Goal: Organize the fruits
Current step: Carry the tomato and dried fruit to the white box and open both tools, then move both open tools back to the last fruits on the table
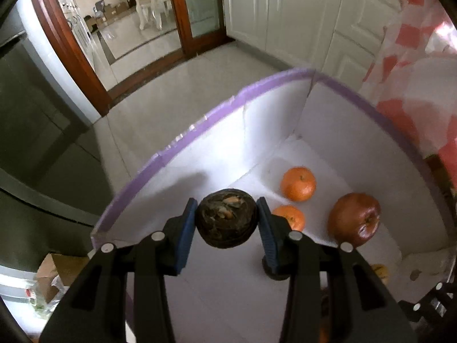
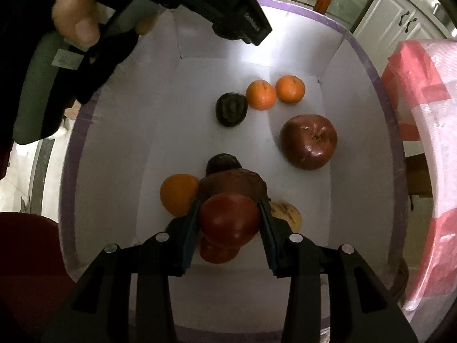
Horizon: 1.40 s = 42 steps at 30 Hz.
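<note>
Between our left gripper [image 1: 225, 223] pads sits a dark, shrivelled round fruit [image 1: 225, 217], clamped from both sides and hanging above the floor of the white box [image 1: 271, 120] with the purple-taped rim, close to its left wall. Beyond it in the left wrist view, two small oranges [image 1: 298, 183] rest near the far corner of the box, one behind the other, and a large dark red apple [image 1: 354, 219] lies toward the right wall, well apart from the oranges. From the right wrist view, our right gripper [image 2: 230, 223] is closed on a red tomato-like fruit [image 2: 230, 218], held low over the near end of the box above a small cluster: a brownish fruit [image 2: 232, 181] just beyond the jaws, a larger orange [image 2: 178, 193] to its left, a yellowish piece [image 2: 287, 213] to its right, and another red fruit partly hidden beneath. Farther up the box floor the same view shows the dark fruit in the left gripper's grip, the two oranges beside it, and the apple by the right wall; a person's hand [image 2: 75, 17] on the left tool fills the upper left corner. We judge the sorting well under way: several fruits already lie in the box, two more are carried and not yet set down, and we cannot tell whether others wait outside it.
</note>
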Available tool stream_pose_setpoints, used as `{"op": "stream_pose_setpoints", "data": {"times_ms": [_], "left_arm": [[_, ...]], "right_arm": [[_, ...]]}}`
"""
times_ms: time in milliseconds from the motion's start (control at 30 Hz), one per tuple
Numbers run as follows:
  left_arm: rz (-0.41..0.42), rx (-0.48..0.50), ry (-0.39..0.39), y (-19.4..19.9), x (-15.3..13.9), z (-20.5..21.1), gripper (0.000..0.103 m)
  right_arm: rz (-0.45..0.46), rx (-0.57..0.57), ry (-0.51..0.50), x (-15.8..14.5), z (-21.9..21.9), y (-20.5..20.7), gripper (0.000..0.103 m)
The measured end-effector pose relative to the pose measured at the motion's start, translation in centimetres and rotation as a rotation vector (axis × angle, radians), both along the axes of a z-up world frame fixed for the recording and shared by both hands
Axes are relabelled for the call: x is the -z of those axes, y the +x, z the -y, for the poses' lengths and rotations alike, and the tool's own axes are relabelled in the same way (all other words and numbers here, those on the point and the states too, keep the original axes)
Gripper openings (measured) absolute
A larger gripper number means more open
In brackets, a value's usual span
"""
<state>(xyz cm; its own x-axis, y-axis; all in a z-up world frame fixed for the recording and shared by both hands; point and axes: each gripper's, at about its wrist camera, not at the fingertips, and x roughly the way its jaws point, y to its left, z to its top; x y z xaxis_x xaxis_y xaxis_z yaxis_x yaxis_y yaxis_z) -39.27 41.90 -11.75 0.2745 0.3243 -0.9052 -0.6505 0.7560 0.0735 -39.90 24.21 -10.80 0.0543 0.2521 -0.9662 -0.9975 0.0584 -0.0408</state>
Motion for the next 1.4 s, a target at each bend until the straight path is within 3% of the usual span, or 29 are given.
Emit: {"op": "stream_pose_setpoints", "data": {"times_ms": [267,333,467,500,600,833,867,1000,1033,1100,1133,1233,1300,1400], "left_arm": [[-0.086,-0.002,-0.008,0.8,1.2,-0.2,0.043],[-0.083,-0.006,-0.013,0.7,1.2,-0.2,0.051],[-0.070,-0.021,-0.011,0.7,1.0,-0.5,0.079],[-0.067,-0.029,-0.012,0.6,1.0,-0.6,0.080],[-0.075,-0.040,-0.025,0.7,1.1,-0.7,0.081],[-0.059,-0.062,-0.043,0.8,0.5,-1.3,0.081],[-0.031,-0.079,-0.027,0.5,-0.1,-1.4,0.081],[0.167,-0.170,0.179,-0.8,-6.0,-0.5,0.081],[0.257,-0.192,0.259,-1.2,-8.5,0.2,0.084],[0.391,-0.201,0.348,-1.5,-12.2,1.8,0.102],[0.475,-0.192,0.379,-1.4,-14.3,2.9,0.101],[0.655,-0.106,0.352,0.2,-18.8,6.3,0.101],[0.718,0.005,0.272,2.7,-21.0,9.0,0.101],[0.748,0.142,0.224,6.7,-22.9,13.2,0.101]], "right_arm": [[0.065,-0.041,-0.015,0.4,0.1,-1.0,0.043],[0.080,-0.054,-0.008,0.2,0.2,-1.3,0.050],[0.090,-0.075,0.035,-0.7,0.5,-1.7,0.064],[0.092,-0.080,0.046,-0.9,0.5,-1.8,0.067],[0.088,-0.096,0.098,-1.8,0.8,-2.1,0.069],[0.084,-0.102,0.374,-7.4,2.4,-2.1,0.075],[0.093,-0.082,0.418,-8.5,2.8,-1.7,0.075],[0.064,0.057,0.633,-15.1,5.6,1.1,0.077],[0.055,0.089,0.676,-16.4,6.4,1.8,0.081],[0.044,0.166,0.777,-19.3,8.6,3.5,0.085],[0.055,0.216,0.837,-21.0,10.2,4.6,0.087],[0.116,0.333,0.937,-23.7,14.4,7.3,0.087],[0.198,0.440,0.970,-25.0,18.1,9.6,0.087],[0.294,0.574,0.967,-25.3,22.4,12.7,0.087]]}}
